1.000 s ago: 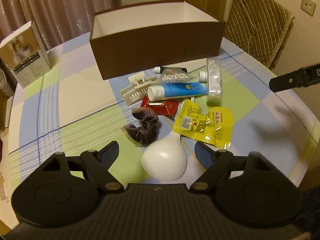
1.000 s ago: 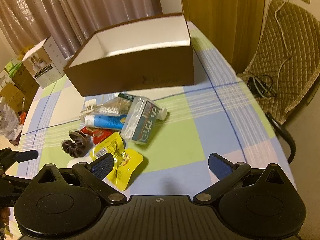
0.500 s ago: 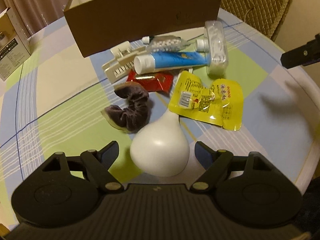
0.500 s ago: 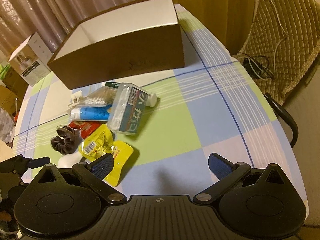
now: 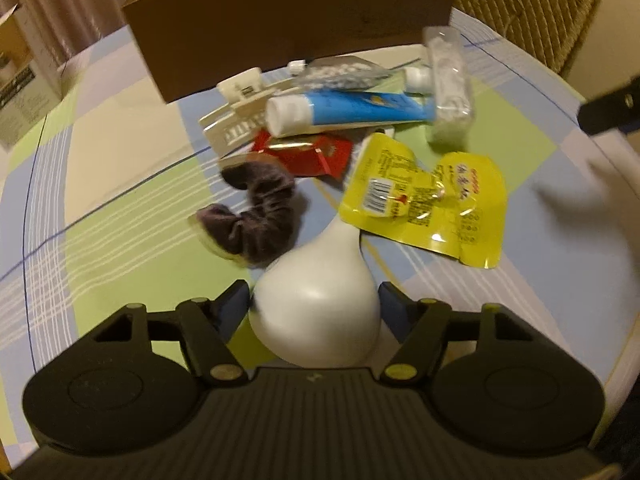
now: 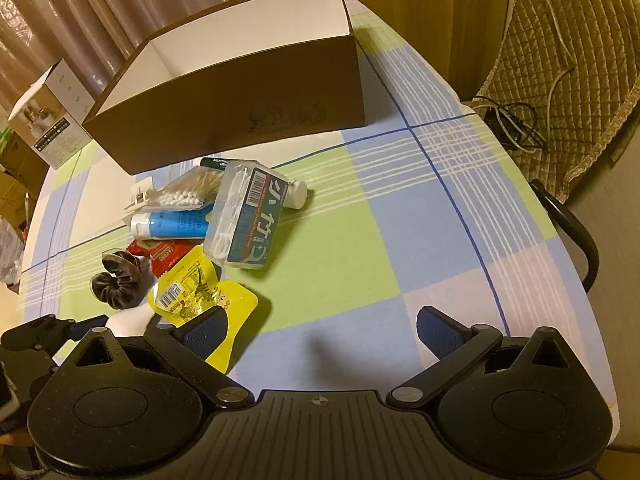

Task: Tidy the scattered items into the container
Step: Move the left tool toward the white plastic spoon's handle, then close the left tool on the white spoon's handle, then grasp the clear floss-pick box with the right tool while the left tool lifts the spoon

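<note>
A: Left to right, quick. Far left of the bench [image 6: 360, 216]?
B: Small white carton [image 6: 52, 120] by the curtain. Then the brown open-top box [image 6: 240, 92], white inside, nothing visible in it.
A: Scattered stuff?
B: All in front of the box, on the checked cloth. Brown scrunchie [image 5: 260, 216], cream hair clip [image 5: 236, 120], red sachet [image 5: 308, 152], blue-and-white tube [image 5: 348, 114], bag of cotton swabs [image 5: 340, 74], yellow pouch [image 5: 424, 200], clear floss-pick case [image 6: 244, 220] leaning on the tube. Pile is touching, overlapping.
A: Left hand-held gripper [image 5: 314, 304]?
B: Down over the white teardrop-shaped object [image 5: 320, 304], which sits between the blue pads [image 5: 236, 304]. Jaws closing; can't quite tell if the pads press it yet, a thin gap seems to show each side.
A: Right hand-held gripper [image 6: 320, 328]?
B: Wide apart, nothing between the fingers, only bare cloth. Its left finger overlaps the yellow pouch's edge in view.
A: Far right?
B: Quilted chair [image 6: 560, 40] with cables, off the bench.
</note>
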Available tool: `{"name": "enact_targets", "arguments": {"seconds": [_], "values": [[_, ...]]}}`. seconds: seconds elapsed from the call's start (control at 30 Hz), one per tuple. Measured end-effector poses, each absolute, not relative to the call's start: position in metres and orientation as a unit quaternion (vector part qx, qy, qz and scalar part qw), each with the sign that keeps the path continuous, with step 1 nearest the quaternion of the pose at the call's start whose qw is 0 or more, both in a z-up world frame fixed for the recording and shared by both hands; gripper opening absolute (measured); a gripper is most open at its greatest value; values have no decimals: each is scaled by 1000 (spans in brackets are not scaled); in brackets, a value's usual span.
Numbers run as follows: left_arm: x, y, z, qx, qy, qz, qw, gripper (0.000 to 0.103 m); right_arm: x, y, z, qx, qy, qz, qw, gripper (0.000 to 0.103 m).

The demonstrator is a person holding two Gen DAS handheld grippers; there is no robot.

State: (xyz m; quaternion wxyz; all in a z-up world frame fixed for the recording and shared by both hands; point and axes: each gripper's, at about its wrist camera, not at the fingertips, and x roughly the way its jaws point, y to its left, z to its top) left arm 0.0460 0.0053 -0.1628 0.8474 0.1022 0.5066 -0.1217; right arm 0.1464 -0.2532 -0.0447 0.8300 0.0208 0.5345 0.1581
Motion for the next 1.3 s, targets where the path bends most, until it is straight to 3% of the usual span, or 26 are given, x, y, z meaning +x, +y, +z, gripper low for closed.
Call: {"name": "enact_targets", "arguments": {"seconds": [0.5,0.6,0.7,0.8,1.0,1.1,1.27,1.3], "values": [[44,120,-130,-191,541,-90,814,43,146,-250,-50,24,543,169,822,103],[43,131,-128,-179,540,-69,819,36,146,-247,-50,22,543,171,822,103],[43,127,-127,-98,542,-52,833,35,145,-244,-50,19,544,175,820,103],[42,125,-131,-61,537,-62,839,24,144,-240,-51,15,546,179,818,103],[41,140,-138,-104,535,-49,837,25,143,-239,-52,10,547,178,818,103],[40,151,-136,-147,528,-46,835,31,143,-241,-52,12,548,172,818,103],[50,163,-148,-226,523,-15,822,30,143,-241,-53,16,549,162,820,103],[52,164,-152,-237,522,-6,819,25,143,-242,-53,17,548,161,821,103]]}}
